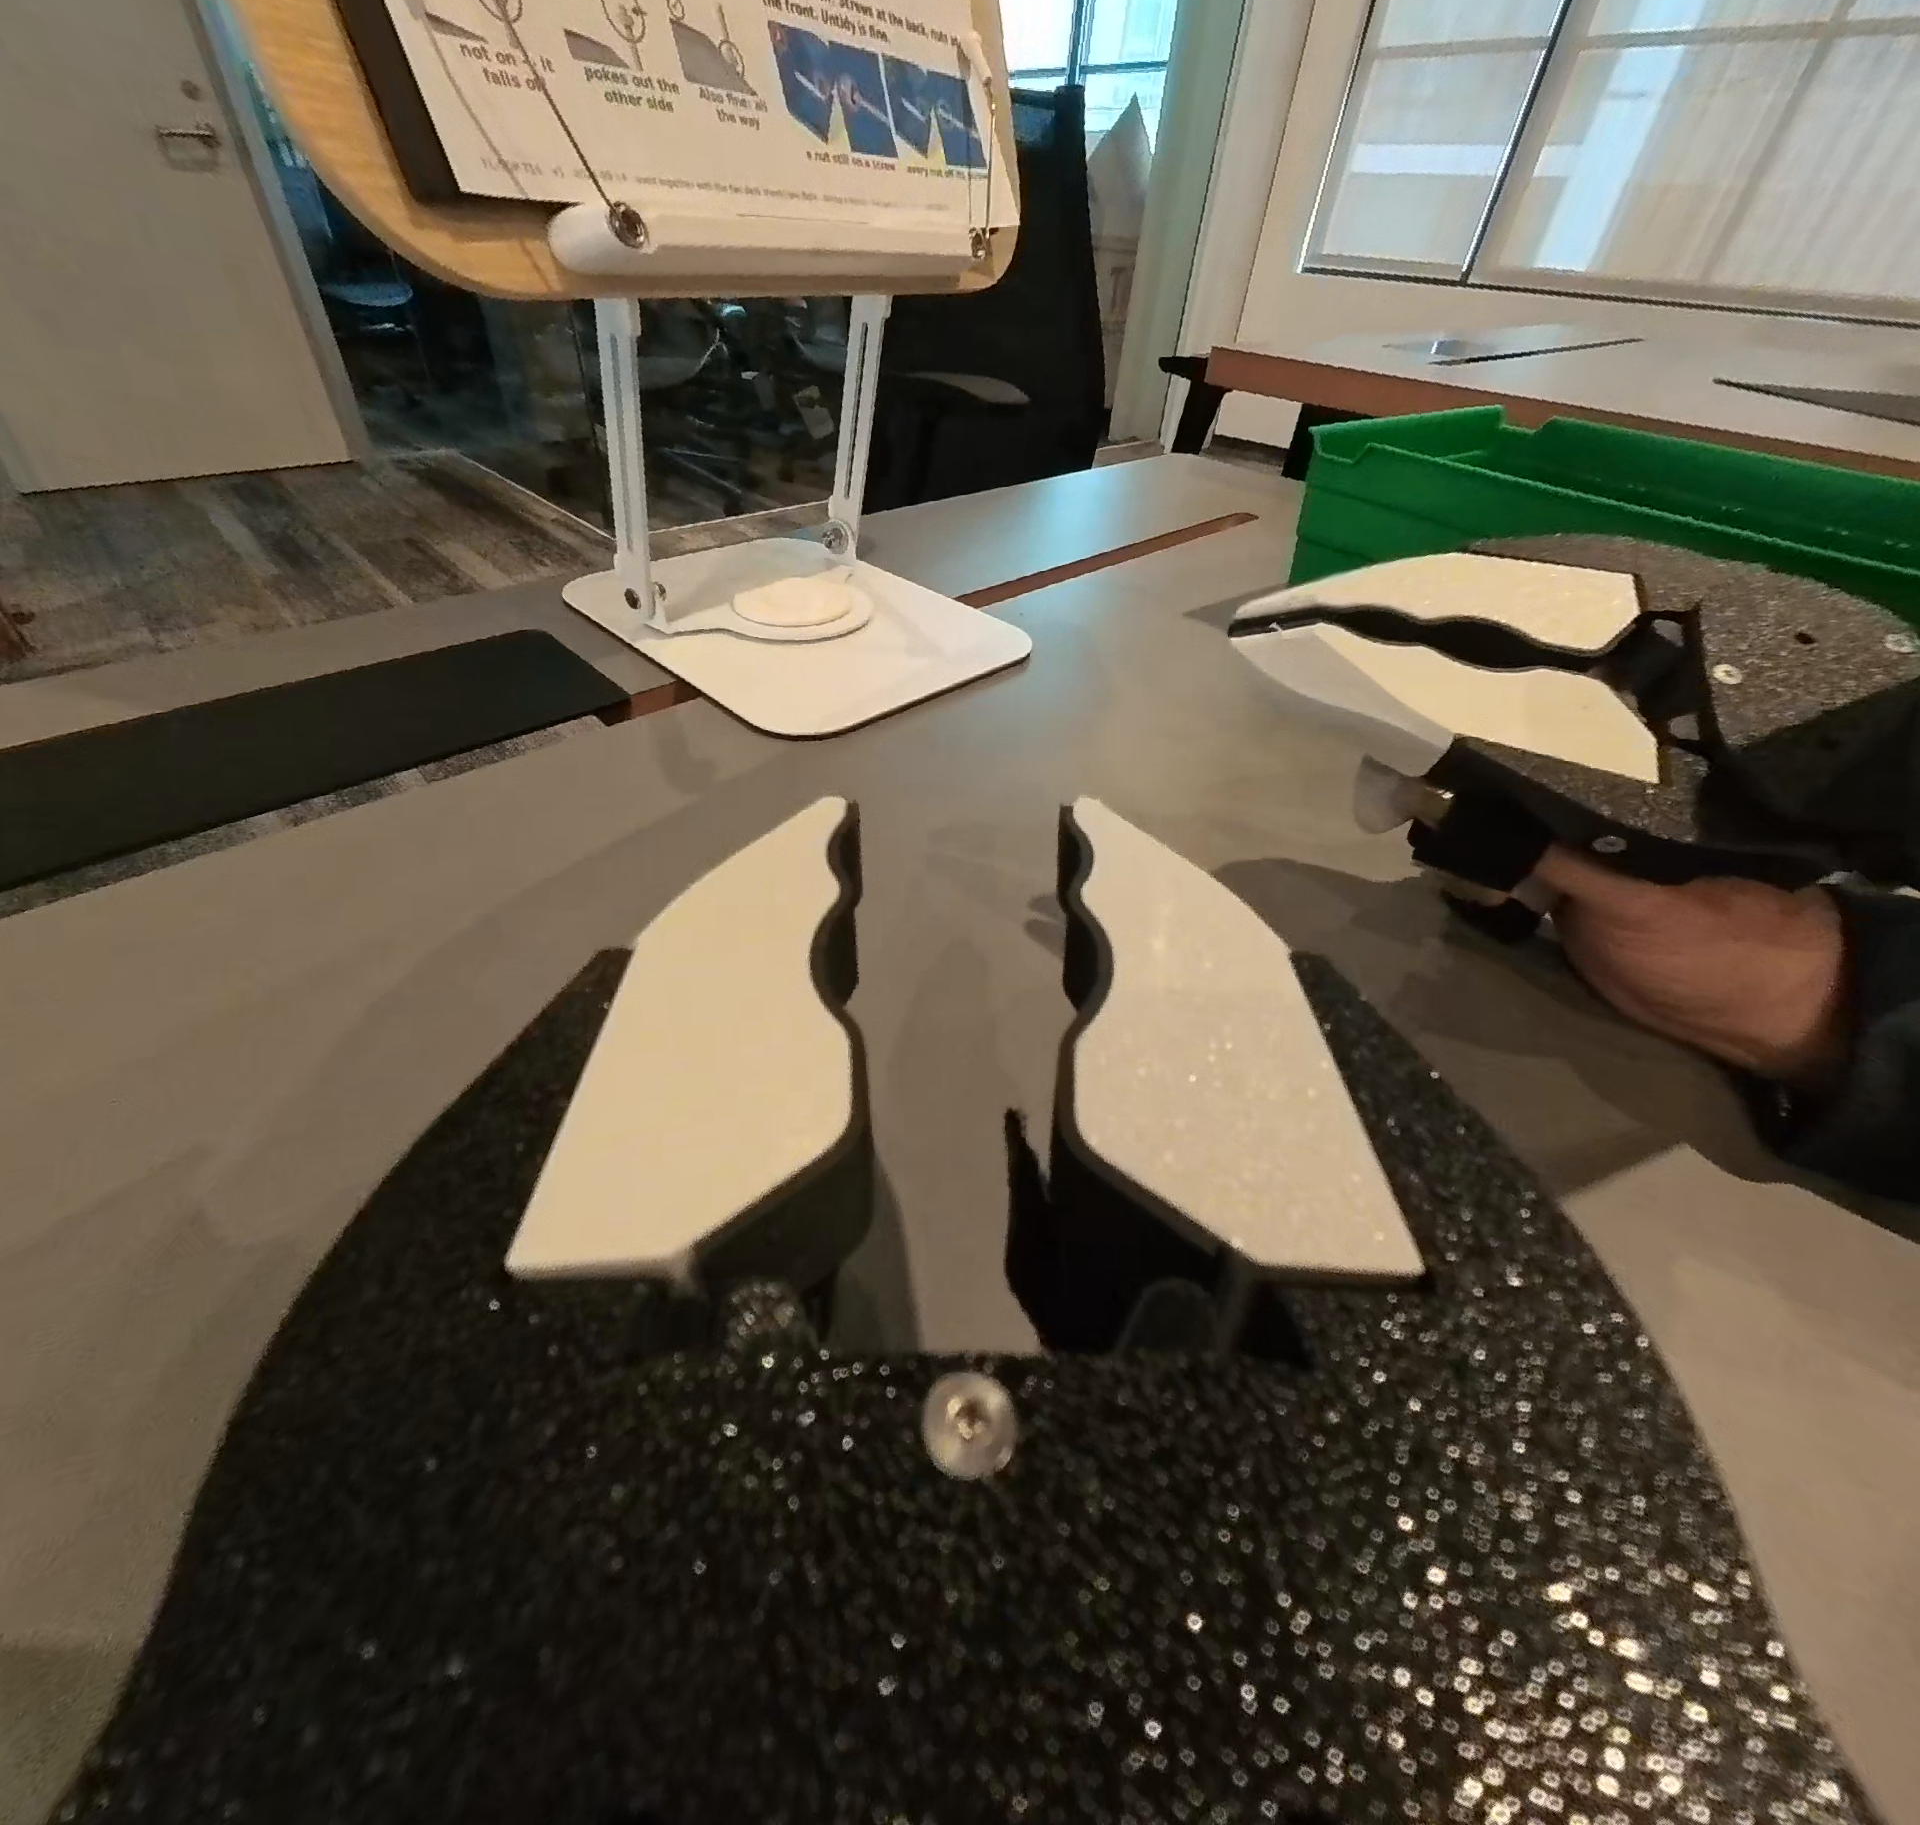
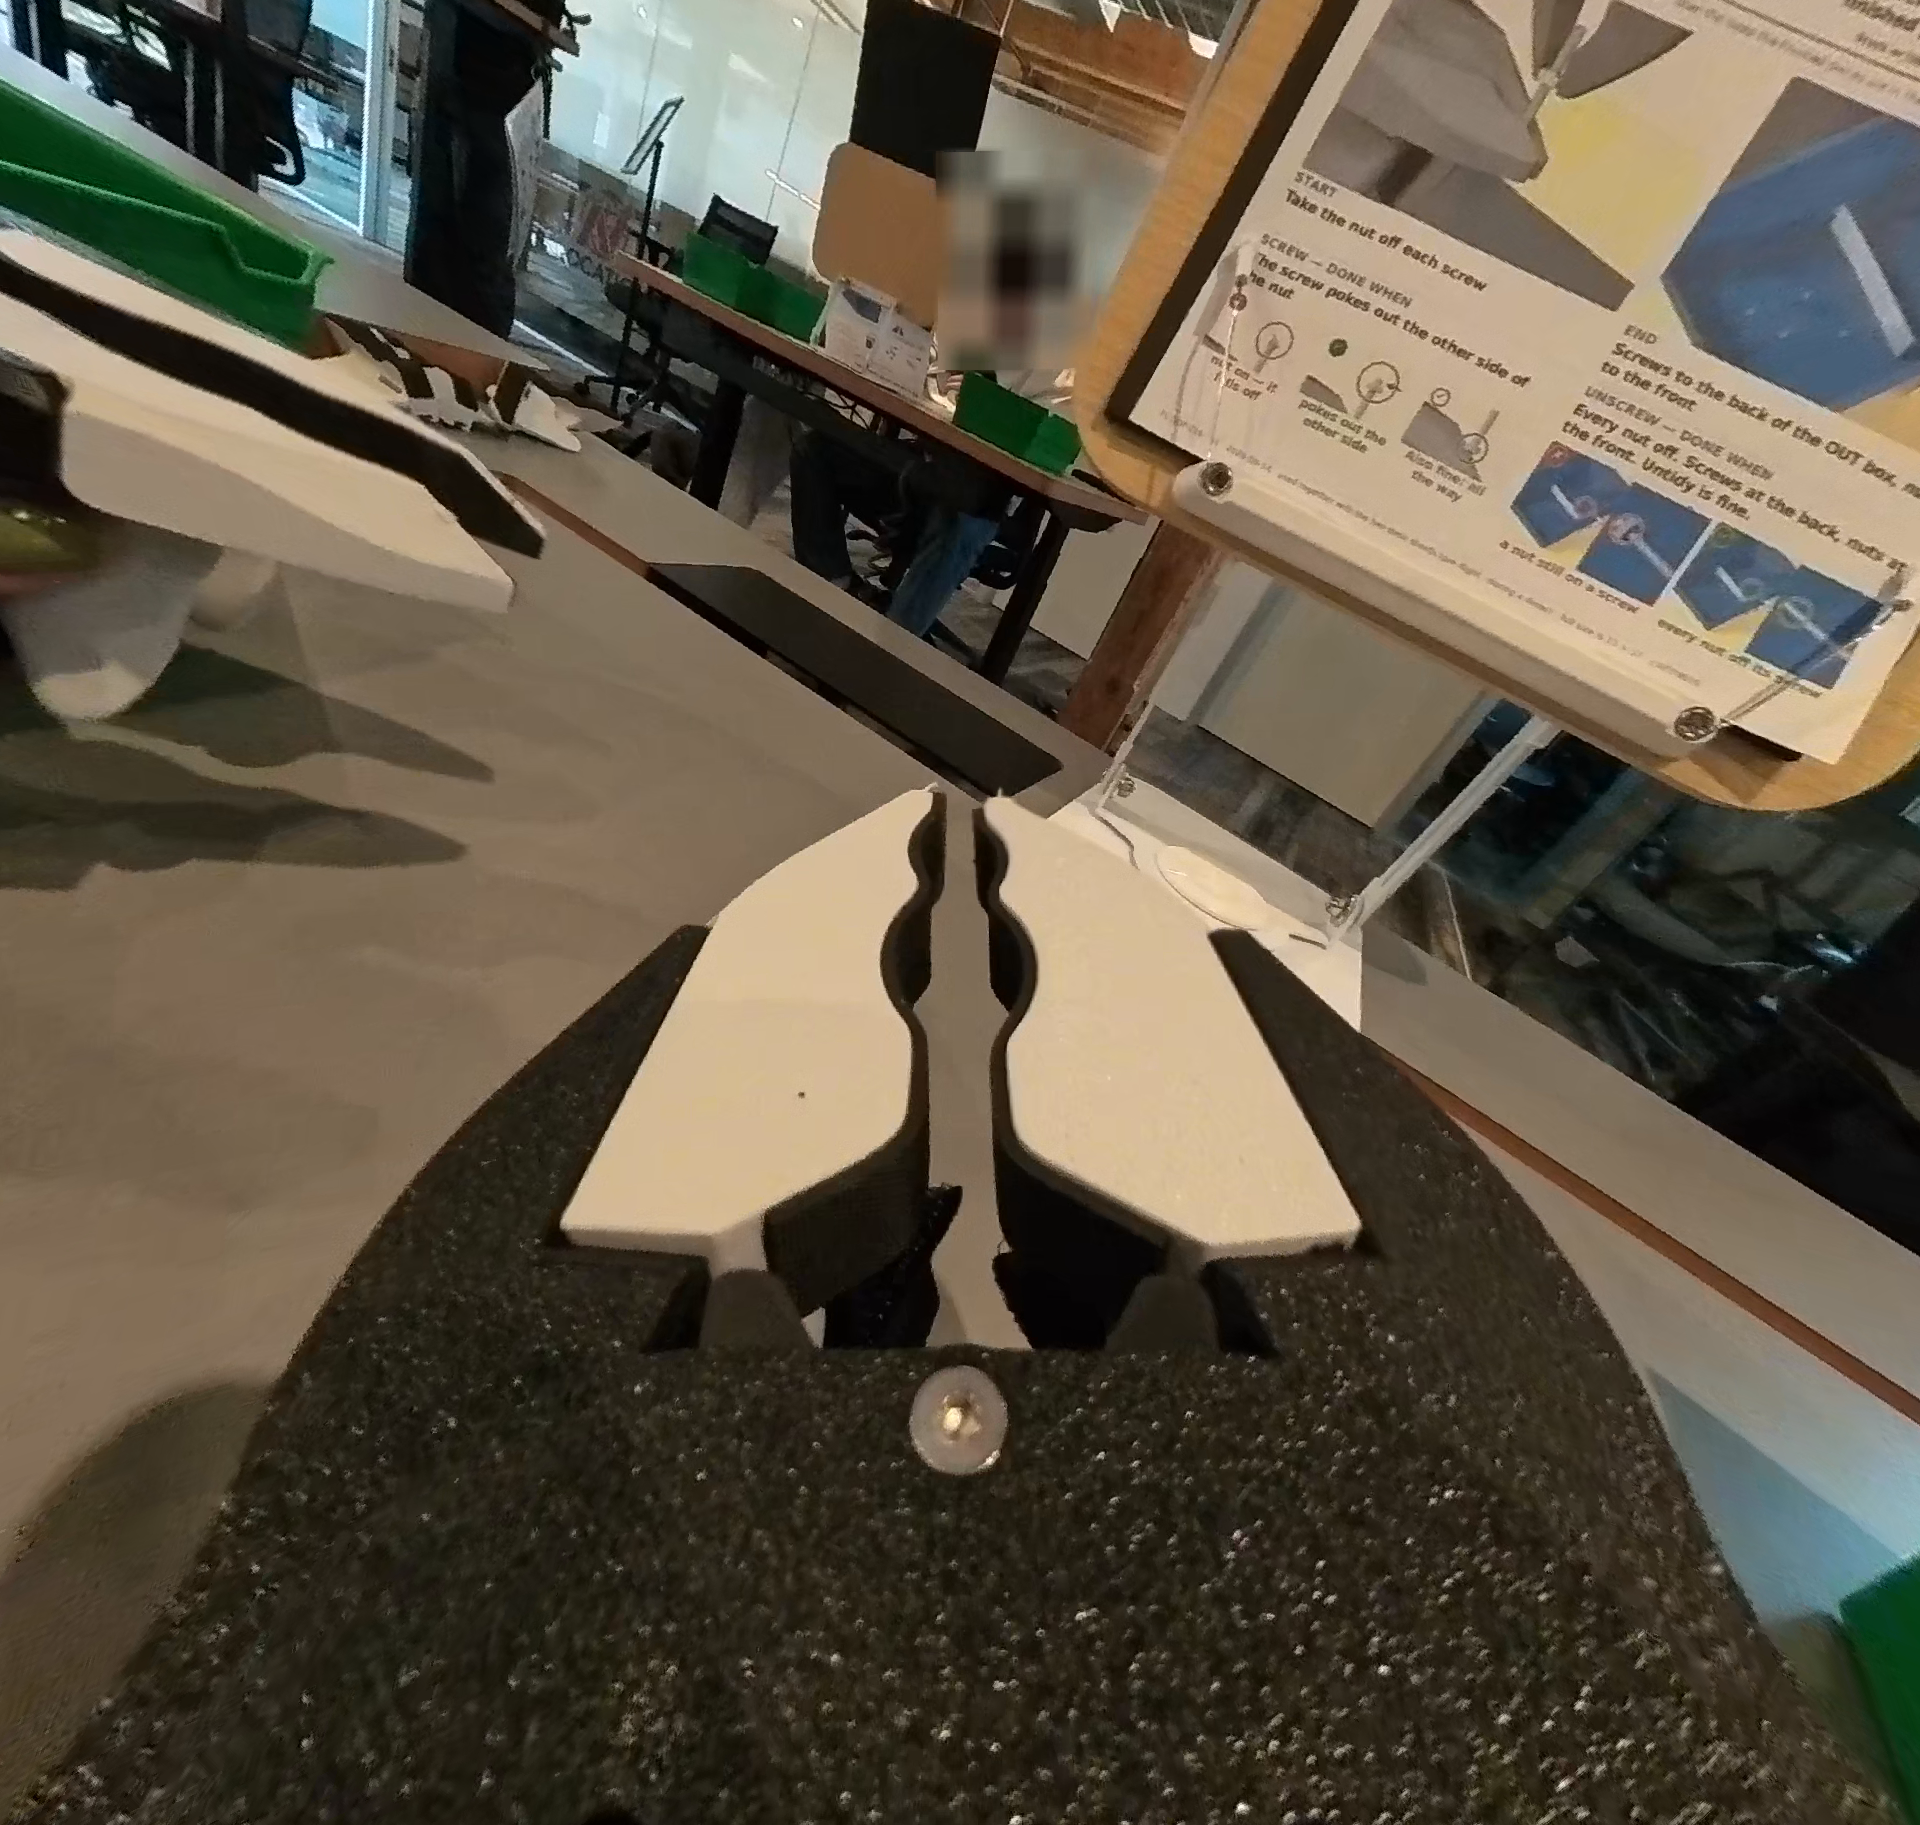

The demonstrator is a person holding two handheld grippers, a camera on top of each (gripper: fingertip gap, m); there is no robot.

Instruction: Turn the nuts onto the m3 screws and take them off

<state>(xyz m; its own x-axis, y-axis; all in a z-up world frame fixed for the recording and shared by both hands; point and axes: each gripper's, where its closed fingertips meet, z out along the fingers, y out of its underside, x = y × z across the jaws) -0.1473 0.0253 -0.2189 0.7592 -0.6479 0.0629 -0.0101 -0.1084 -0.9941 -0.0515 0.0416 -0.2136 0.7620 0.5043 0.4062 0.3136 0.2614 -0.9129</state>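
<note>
My left gripper (image 1: 961, 819) hangs just over the grey desk (image 1: 312, 996), its two white fingers (image 1: 727, 1006) standing well apart with only bare desk showing between them. My right gripper (image 2: 961, 809) is turned toward the far edge of the desk, and its fingers (image 2: 790, 1048) are drawn in to a narrow slit, the tips close but not quite touching, and I can see through the slit to the desk with nothing caught in it. From the left wrist view, that right gripper (image 1: 1247, 622) shows off to the right side, tipped on edge, with my hand (image 1: 1704, 965) wrapped round its handle and resting low by the desk. Behind it stands a green bin (image 1: 1558, 487) at the desk's right rear. Straight ahead of my left fingers is a white stand (image 1: 810, 653) carrying a wooden board (image 1: 343, 175) with an instruction sheet (image 1: 727, 61) clipped to it. A black strip (image 1: 291, 726) is let into the desk to the left of the stand's base. As for the nuts and the m3 screws, I cannot make them out in either view.
</note>
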